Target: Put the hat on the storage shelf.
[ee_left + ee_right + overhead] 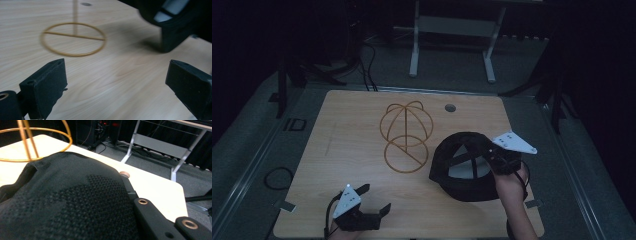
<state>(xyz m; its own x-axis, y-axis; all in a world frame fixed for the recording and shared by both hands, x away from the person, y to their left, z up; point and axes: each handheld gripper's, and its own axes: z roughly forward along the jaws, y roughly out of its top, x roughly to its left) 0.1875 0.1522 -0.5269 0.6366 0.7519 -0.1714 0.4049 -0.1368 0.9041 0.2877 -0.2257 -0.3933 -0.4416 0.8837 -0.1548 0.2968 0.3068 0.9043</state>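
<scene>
A black cap hangs tilted just above the right side of the wooden table, its pale inside turned toward me. My right gripper is shut on the cap's rim. In the right gripper view the knit cap covers one jaw and a black finger lies along its right side. A gold wire hat stand stands at the table's middle, left of the cap. My left gripper is open near the front left edge with bare wood between its jaws. The stand's base ring and the cap lie ahead of it.
A round grommet hole sits near the table's far edge. Beyond the table stands a white-legged frame on the grey floor. A cable loop lies on the floor to the left. Dark stands flank both sides.
</scene>
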